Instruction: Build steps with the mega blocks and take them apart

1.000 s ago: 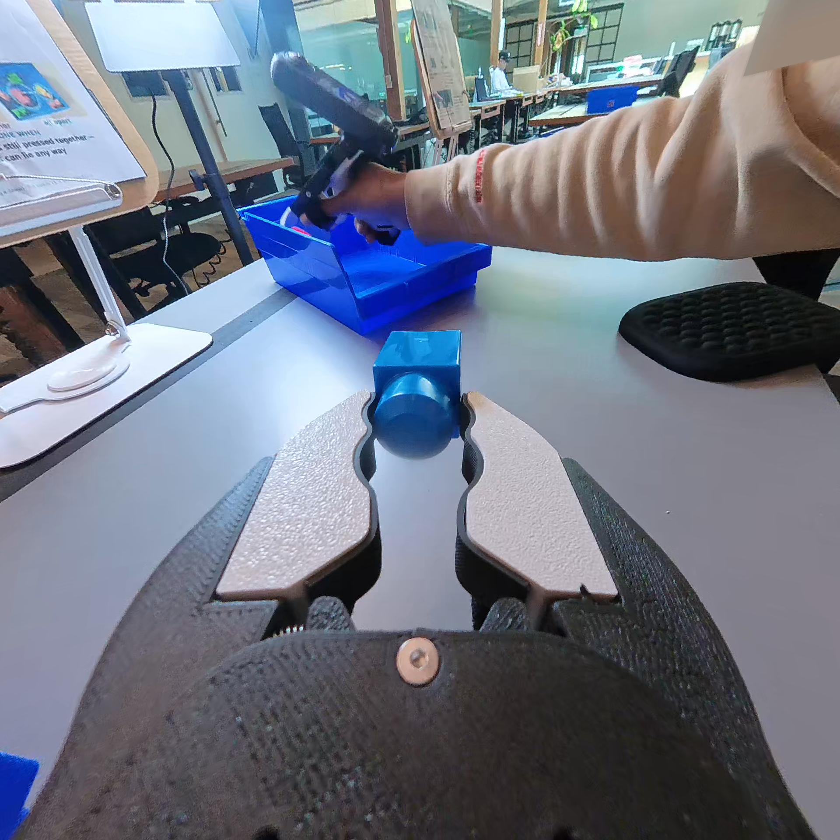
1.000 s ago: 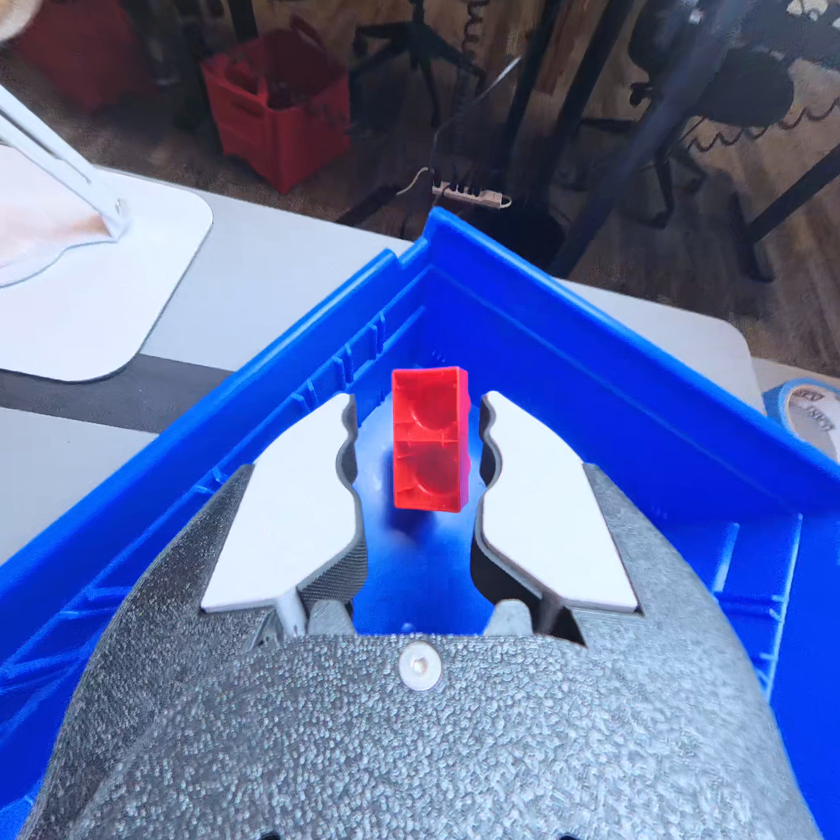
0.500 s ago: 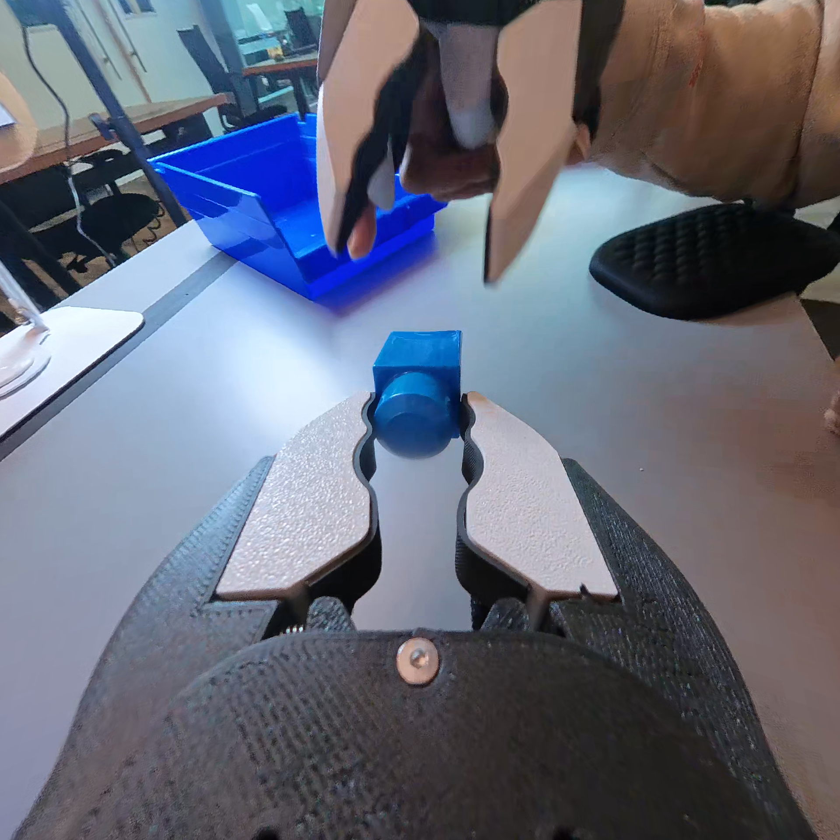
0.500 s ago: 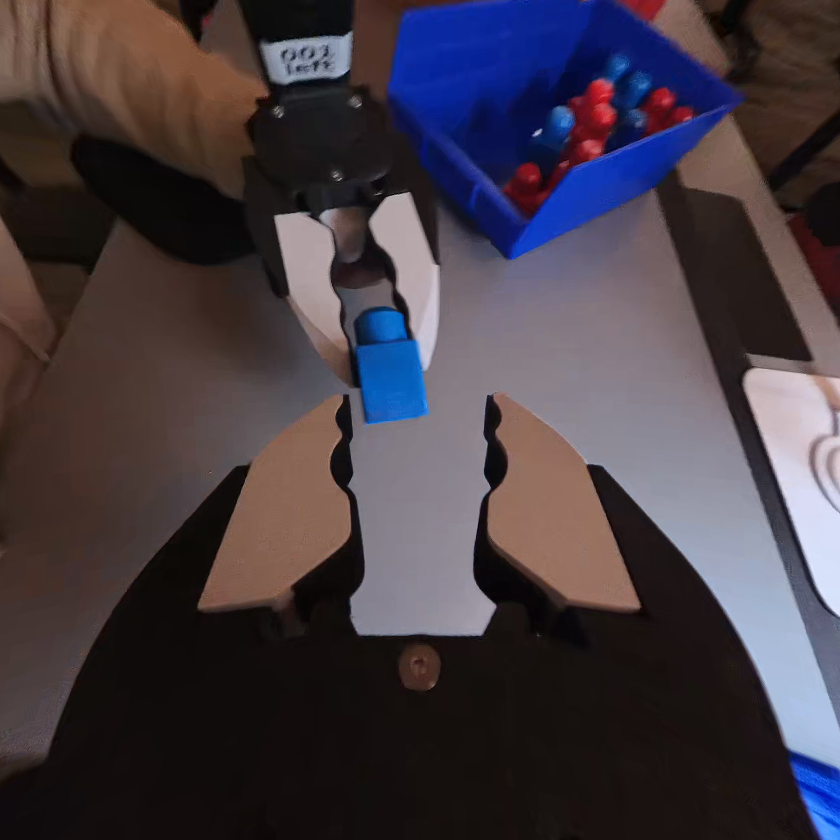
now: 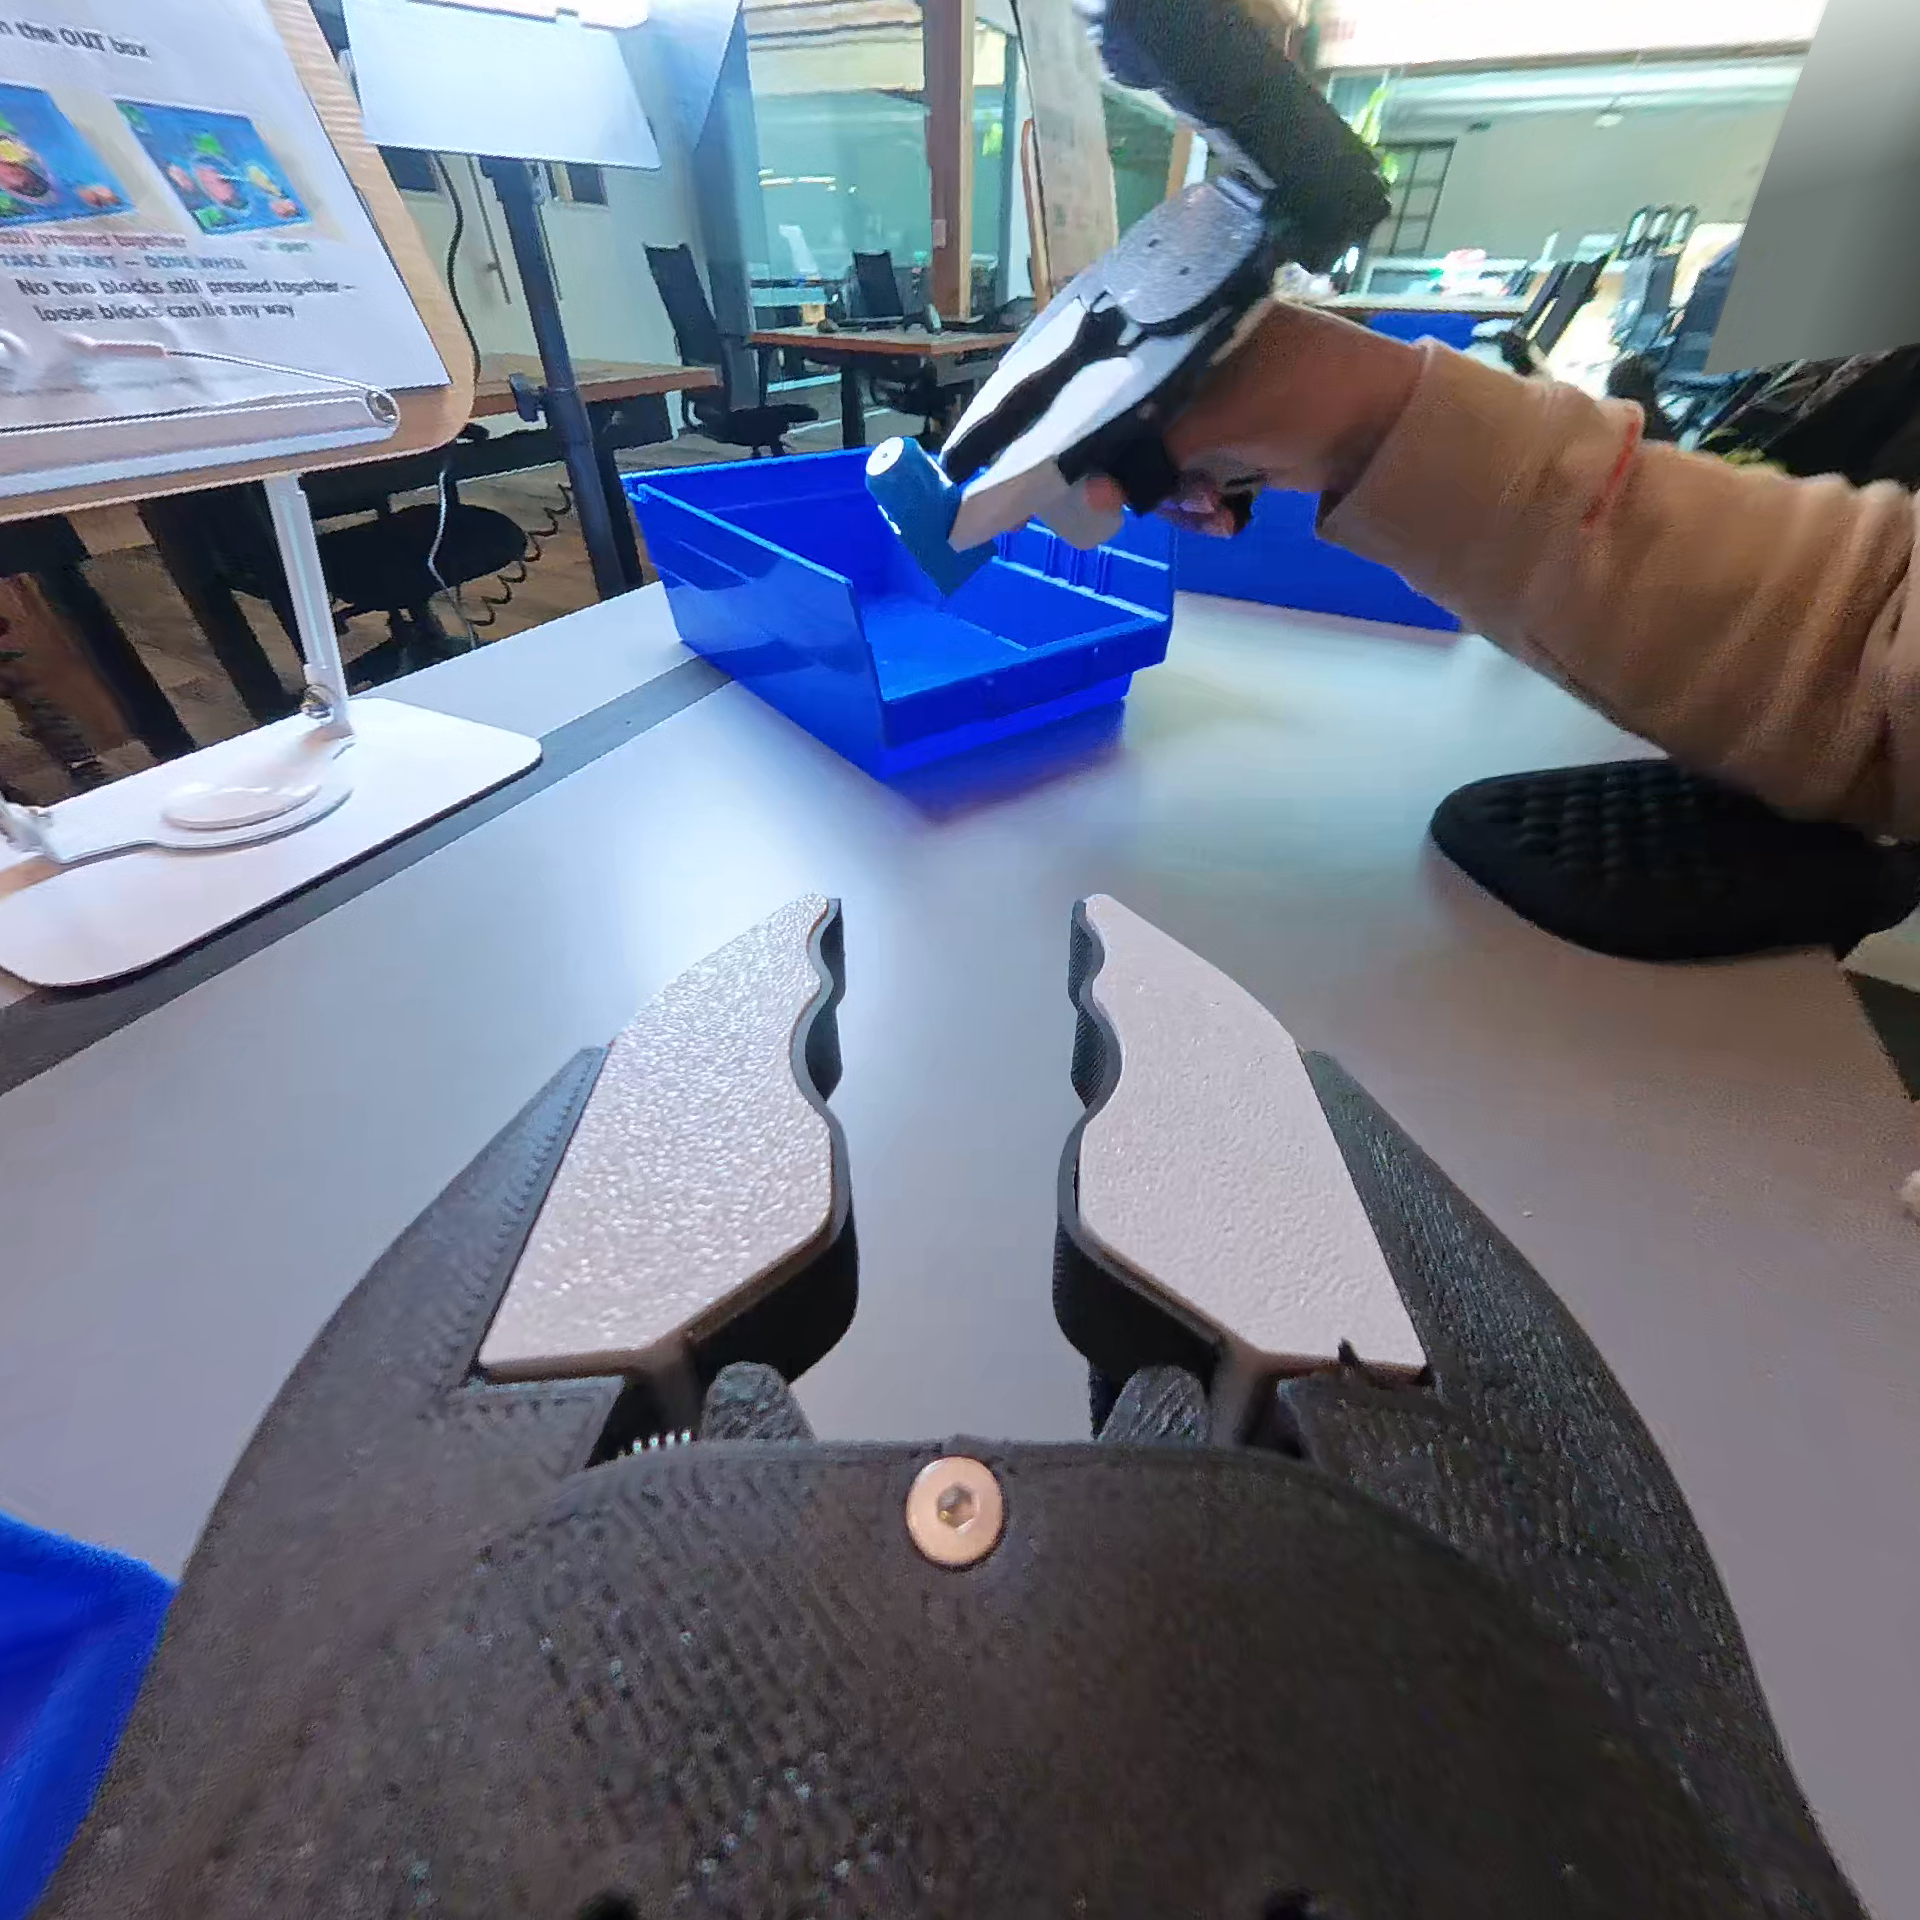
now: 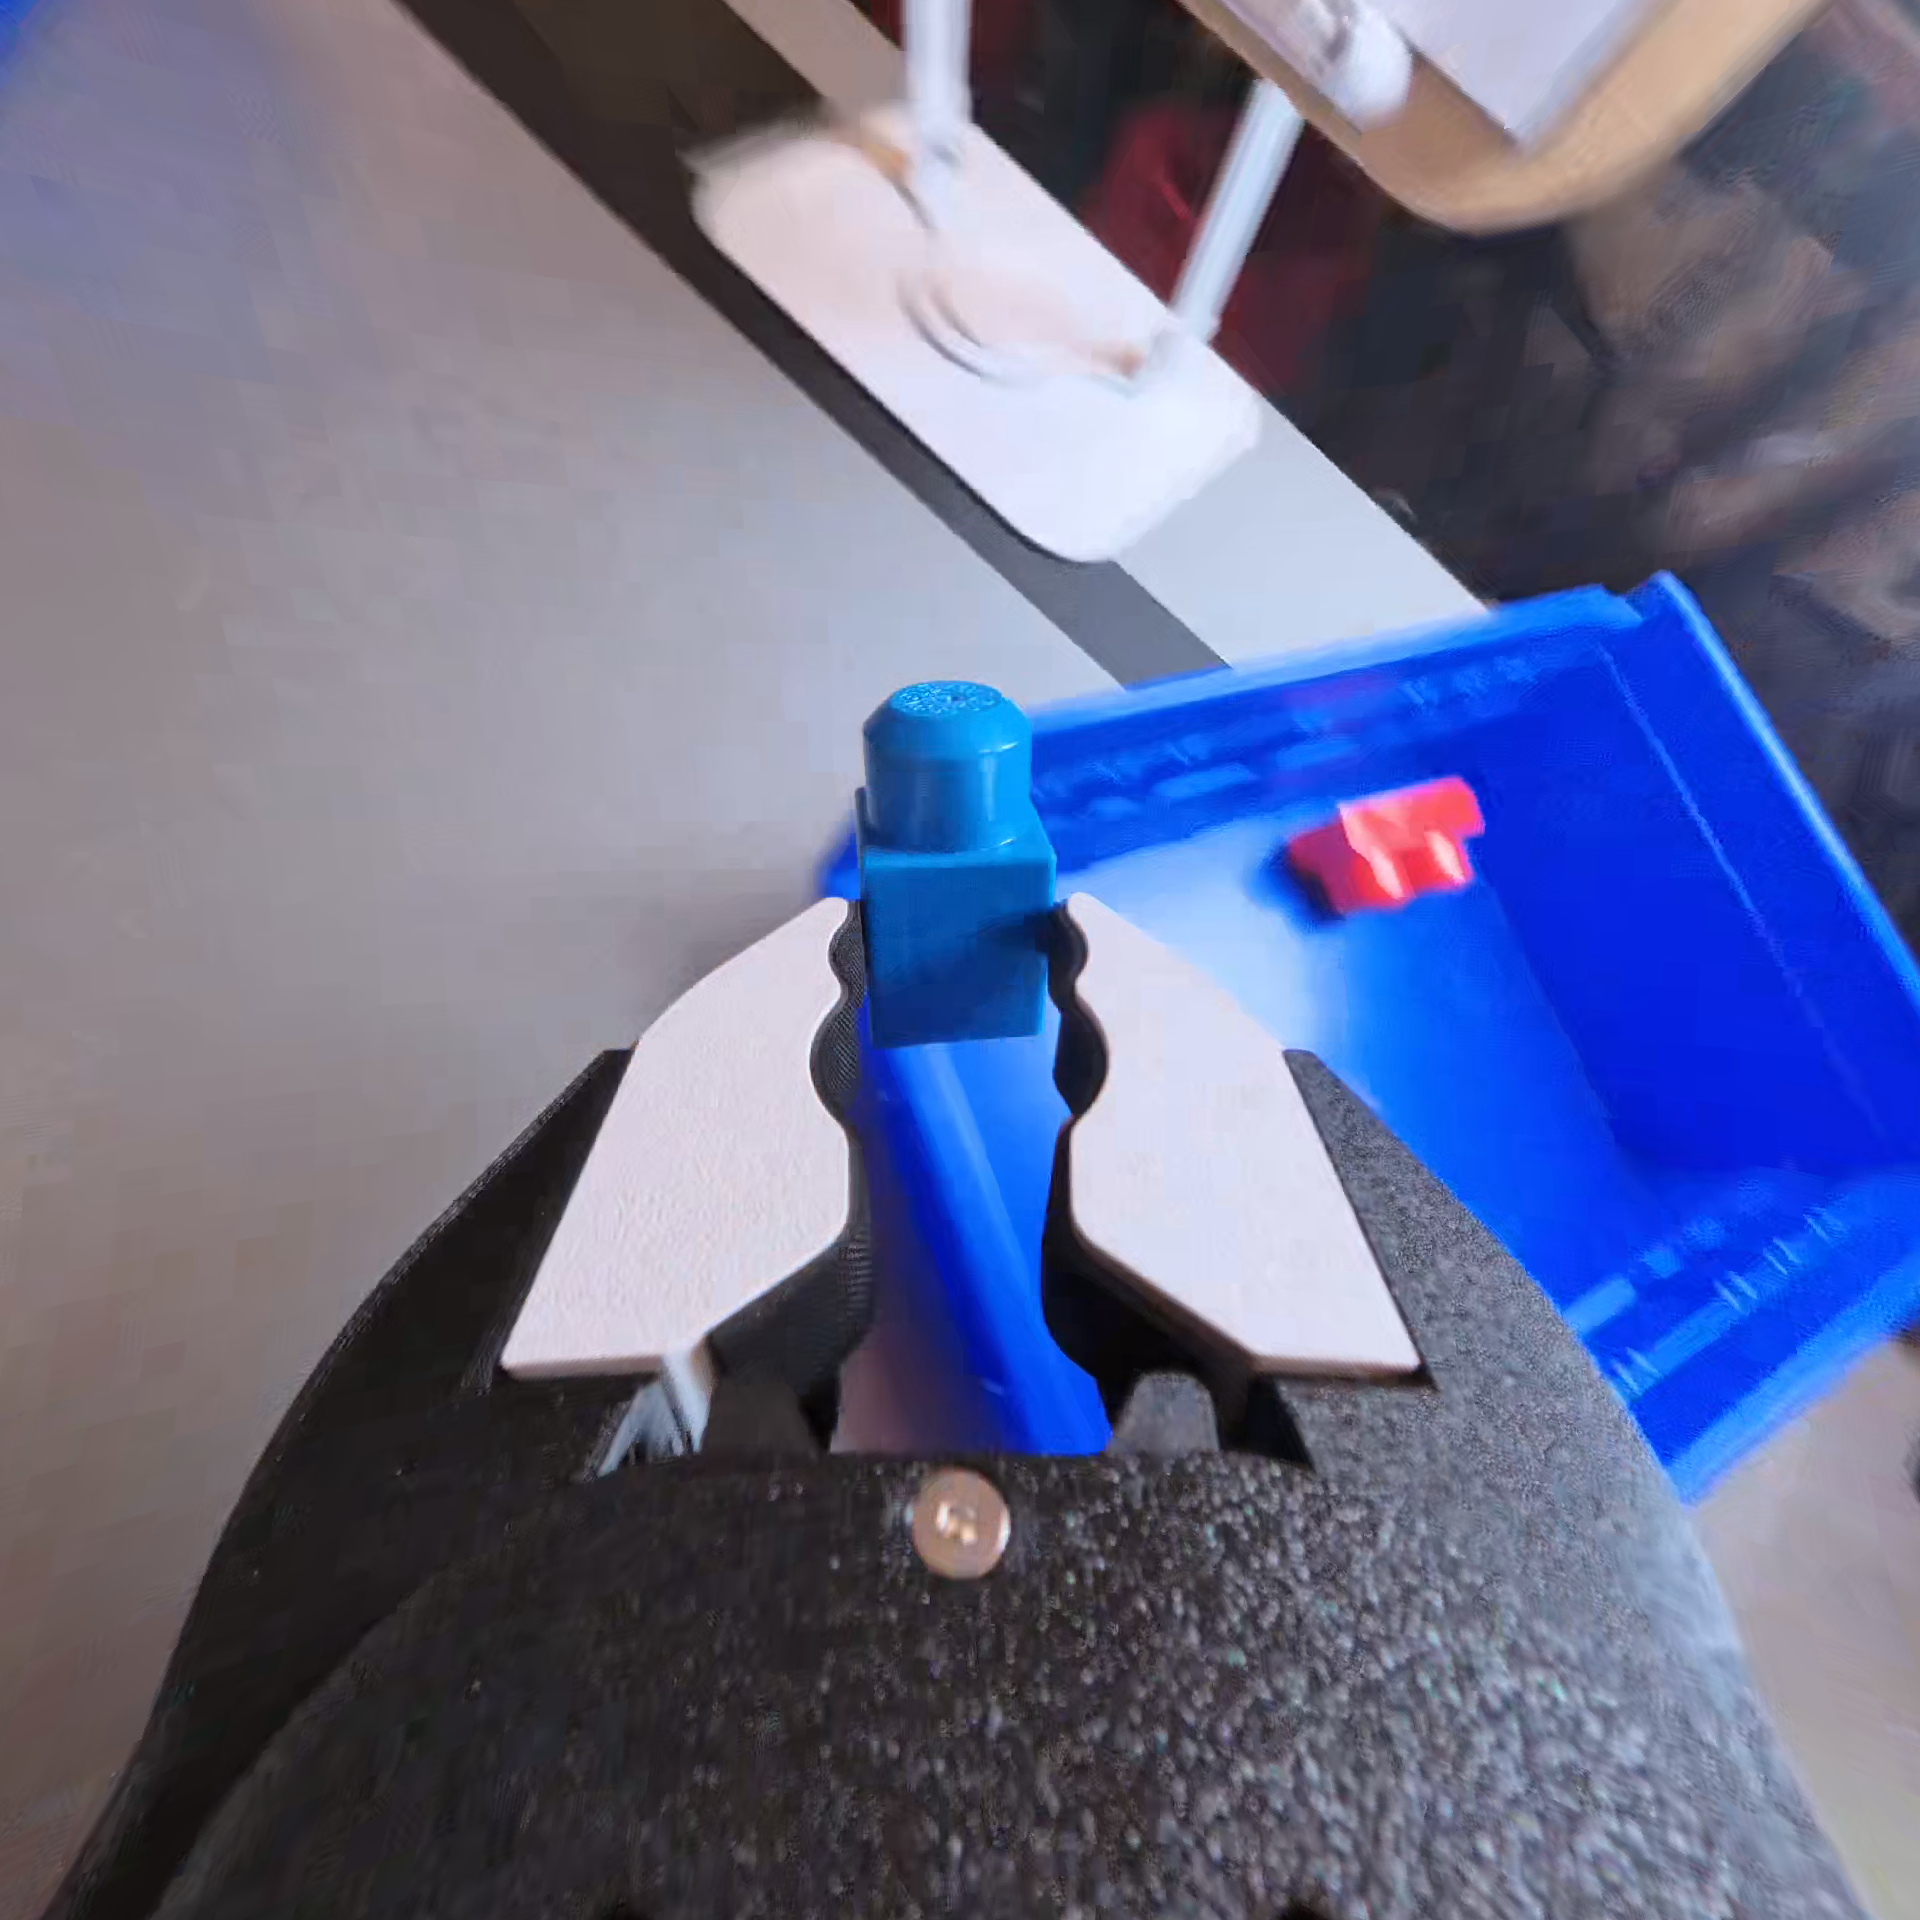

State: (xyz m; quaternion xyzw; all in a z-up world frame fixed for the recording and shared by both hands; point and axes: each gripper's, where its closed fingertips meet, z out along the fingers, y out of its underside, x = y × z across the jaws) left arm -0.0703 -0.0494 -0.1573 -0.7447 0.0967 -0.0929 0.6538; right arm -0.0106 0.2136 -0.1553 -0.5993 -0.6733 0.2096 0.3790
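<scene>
My right gripper (image 6: 956,935) is shut on a small blue one-stud block (image 6: 951,904), stud pointing away from me, held over the near rim of a blue bin (image 6: 1704,1039). A red block (image 6: 1387,847) lies inside that bin. In the left wrist view the right gripper (image 5: 997,468) holds the same blue block (image 5: 920,509) above the blue bin (image 5: 810,623). My left gripper (image 5: 954,935) is open and empty, low over the bare grey table (image 5: 1039,831).
A white stand base (image 5: 260,821) with a clipboard sign stands at the left. A black cushioned pad (image 5: 1662,852) lies at the right under a person's beige sleeve (image 5: 1662,561). A second blue bin (image 5: 1299,561) sits behind the first. Left tips to right tips: about 25 cm.
My left gripper let go of the blue block and opened. My right gripper left the red block in the bin, came over open, shut on the blue block and carried it to the bin.
</scene>
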